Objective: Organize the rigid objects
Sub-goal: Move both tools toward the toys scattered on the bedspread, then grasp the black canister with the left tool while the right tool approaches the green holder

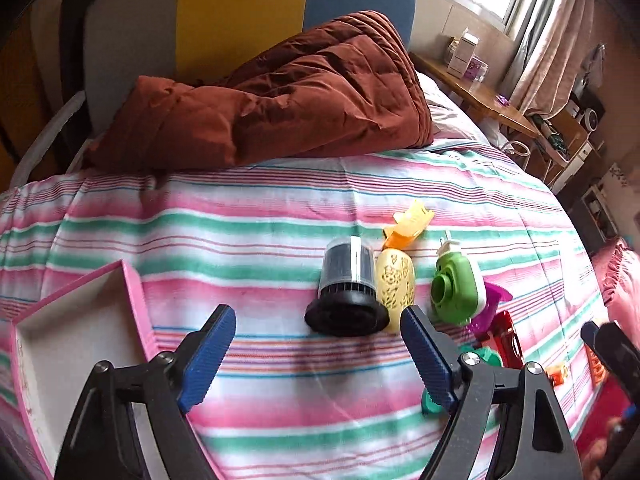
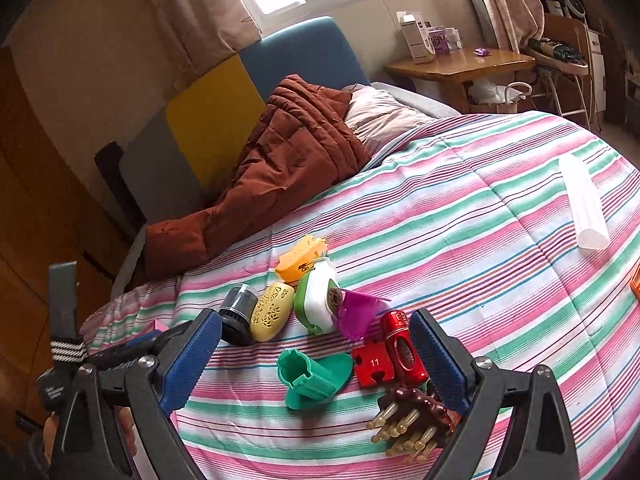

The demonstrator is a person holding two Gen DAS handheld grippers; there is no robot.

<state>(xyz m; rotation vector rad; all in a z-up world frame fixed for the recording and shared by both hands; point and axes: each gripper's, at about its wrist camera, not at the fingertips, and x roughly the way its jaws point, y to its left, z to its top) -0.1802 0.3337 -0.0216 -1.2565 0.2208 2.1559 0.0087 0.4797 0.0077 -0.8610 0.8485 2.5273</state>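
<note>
Striped in pink, green and white, the bedspread (image 1: 280, 208) carries everything you are sorting. Your left gripper (image 1: 318, 354) hangs over it with its blue pads spread wide and nothing between them; just beyond the tips stands a black-and-clear cylinder (image 1: 347, 286), a dark ribbed core under a clear cap, flaring into a black round base. Touching its right side is a pale yellow oval case (image 1: 396, 286) pierced with a cut-out pattern. Behind those two lies an orange clip-like piece (image 1: 406, 226), and to the right a green toy camera (image 1: 456, 284) with a round lens tube and a white back.

At the left edge of the bed, beside your left gripper, sits a pink box (image 1: 136, 300) with a white inside; the part you can see holds nothing.

Your right gripper (image 2: 316, 360) is also spread apart and holds nothing. Between its pads on the cover lie a green plastic piece (image 2: 314, 380) with a hollow notched barrel on a flat flange, a red tile (image 2: 372, 364) marked 11, and a shiny red cylinder (image 2: 402, 350) with an oval window. A translucent purple cup (image 2: 356, 314) leans against the camera. Nearest you, by the right pad, is a brown brush (image 2: 416, 416) with pale pegs. Well apart, toward the bed's right edge, lies a clear tube (image 2: 582, 204).
</note>
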